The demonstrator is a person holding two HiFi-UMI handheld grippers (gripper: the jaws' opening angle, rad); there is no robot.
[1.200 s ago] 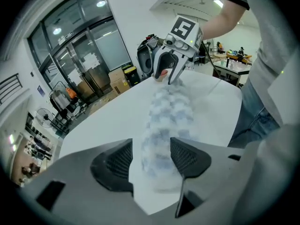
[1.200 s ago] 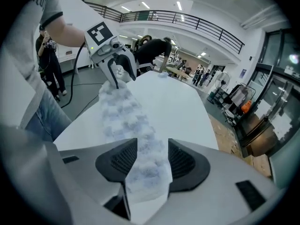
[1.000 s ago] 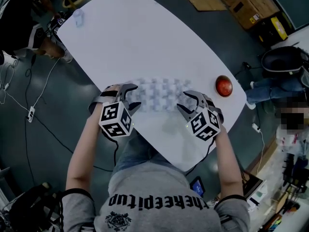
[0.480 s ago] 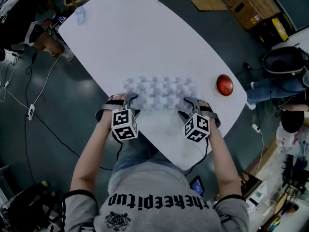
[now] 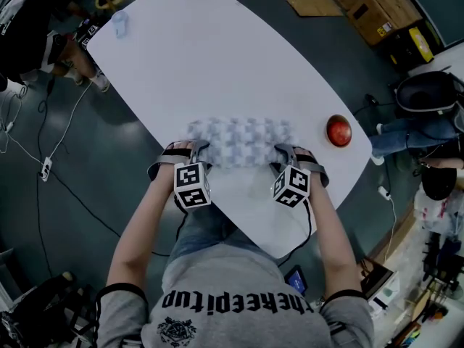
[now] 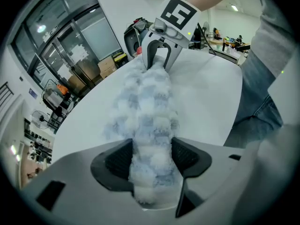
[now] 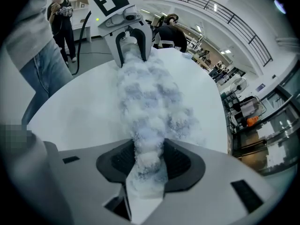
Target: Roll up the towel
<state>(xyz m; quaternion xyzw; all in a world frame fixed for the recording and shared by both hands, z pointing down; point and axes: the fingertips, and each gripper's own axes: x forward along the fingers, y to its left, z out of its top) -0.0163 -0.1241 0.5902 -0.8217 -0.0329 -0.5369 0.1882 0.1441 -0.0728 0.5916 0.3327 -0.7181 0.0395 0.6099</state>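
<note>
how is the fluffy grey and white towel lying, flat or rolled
Partly rolled or bunched: the fluffy grey-and-white towel forms a thick ridge on the white table, not flat.

Seen from behind in the head view, the left gripper [image 5: 194,151] and the right gripper [image 5: 286,153] cover their own fingers, so the grip on the towel [image 5: 243,138] cannot be read there. In the right gripper view its fingers [image 7: 178,161] have just been closing with the towel's bunched end between them, and that end hides the surface [image 5: 217,64] beneath. The person's body covers the surface's near corner. A small pale thing [image 5: 119,24] at the far left corner and a red round thing [image 5: 338,130] by the right edge are too small to name.
</note>
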